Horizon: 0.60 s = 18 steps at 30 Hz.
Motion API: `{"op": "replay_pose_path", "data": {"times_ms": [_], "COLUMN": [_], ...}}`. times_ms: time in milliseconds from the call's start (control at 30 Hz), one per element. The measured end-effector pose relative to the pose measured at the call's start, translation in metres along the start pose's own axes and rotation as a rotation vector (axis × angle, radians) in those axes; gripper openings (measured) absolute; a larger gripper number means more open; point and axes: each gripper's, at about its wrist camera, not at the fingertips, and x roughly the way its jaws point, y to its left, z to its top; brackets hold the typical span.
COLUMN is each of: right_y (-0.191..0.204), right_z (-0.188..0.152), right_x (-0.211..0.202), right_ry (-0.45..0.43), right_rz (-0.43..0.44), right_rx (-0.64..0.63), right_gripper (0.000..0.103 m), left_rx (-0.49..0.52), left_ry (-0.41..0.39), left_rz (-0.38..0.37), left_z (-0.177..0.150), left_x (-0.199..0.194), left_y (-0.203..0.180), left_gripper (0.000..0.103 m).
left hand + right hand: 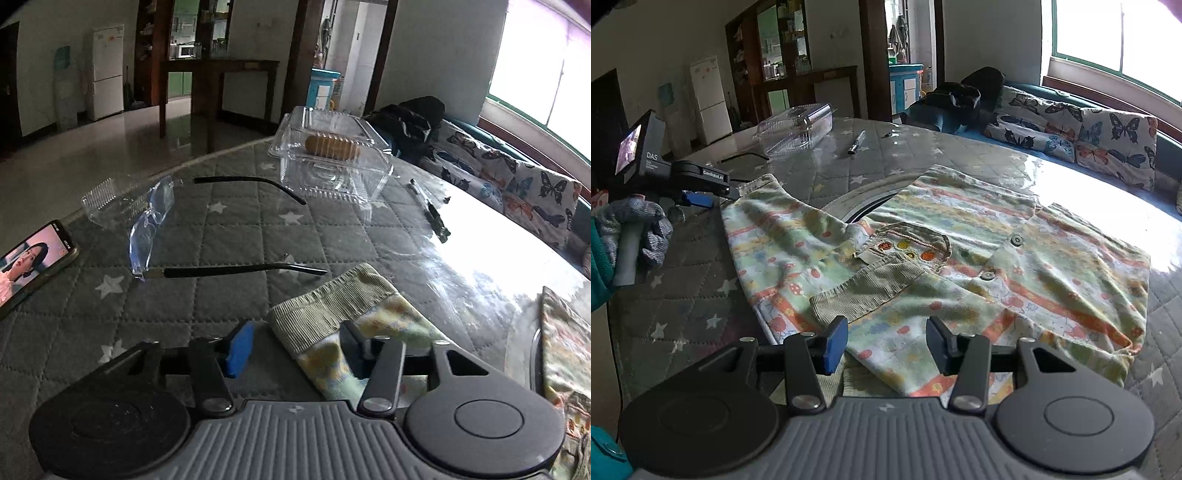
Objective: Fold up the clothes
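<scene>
A small patterned shirt (pixel 923 258) — soft cotton in pale green, yellow and orange stripes, with ribbed khaki cuffs and collar — is spread flat on a quilted grey star-print cover (pixel 694 295) under glossy clear film. One sleeve is folded across the chest; the other is stretched out towards the left gripper (pixel 295 347). In the left wrist view, that ribbed cuff (pixel 332 302) is seen lying between the half-open jaws: the dark pad is pressed into the cloth, the blue pad (pixel 240 349) is apart from it. The right gripper (pixel 886 343) is held half open over the hem, with nothing clamped. Beyond the cuff, clear glasses (pixel 151 225) with thin black arms, a ridged plastic box (pixel 332 162) of biscuits, a pen (pixel 428 210) and a phone (pixel 33 258) are seen.
</scene>
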Motion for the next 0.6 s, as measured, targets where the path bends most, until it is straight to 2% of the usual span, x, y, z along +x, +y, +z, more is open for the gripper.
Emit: {"op": "replay_pose_path", "data": {"times_ms": [67, 133, 200, 333, 433, 600], "right_y": [-0.001, -0.004, -0.006, -0.013, -0.019, -0.032], "right_z": [-0.001, -0.003, -0.005, -0.009, -0.012, -0.019], "right_x": [-0.003, -0.007, -0.011, -0.018, -0.024, -0.035], "right_ry": [-0.005, -0.011, -0.018, -0.032, -0.045, -0.066], "right_rz": [-0.002, -0.008, -0.015, -0.030, -0.043, -0.070], "right_rx": [0.006, 0.018, 0.030, 0.057, 0.077, 0.124], "right_gripper": [0.048, 0.048, 0.048, 0.048, 0.048, 0.048], "left_rx": [0.005, 0.001, -0.005, 0.008, 0.025, 0.113], "left_ry": [-0.006, -0.005, -0.001, -0.022, -0.041, -0.073], "left_rz": [0.005, -0.012, -0.033, -0.093, -0.185, -0.381], "left_z": [0.000, 0.000, 0.001, 0.002, 0.005, 0.002], "left_x": [0.001, 0.001, -0.001, -0.016, -0.038, -0.083], "left_y": [-0.001, -0.001, -0.003, -0.015, -0.033, -0.080], "left_gripper": [0.042, 0.024, 0.014, 0.010, 0.009, 0.008]}}
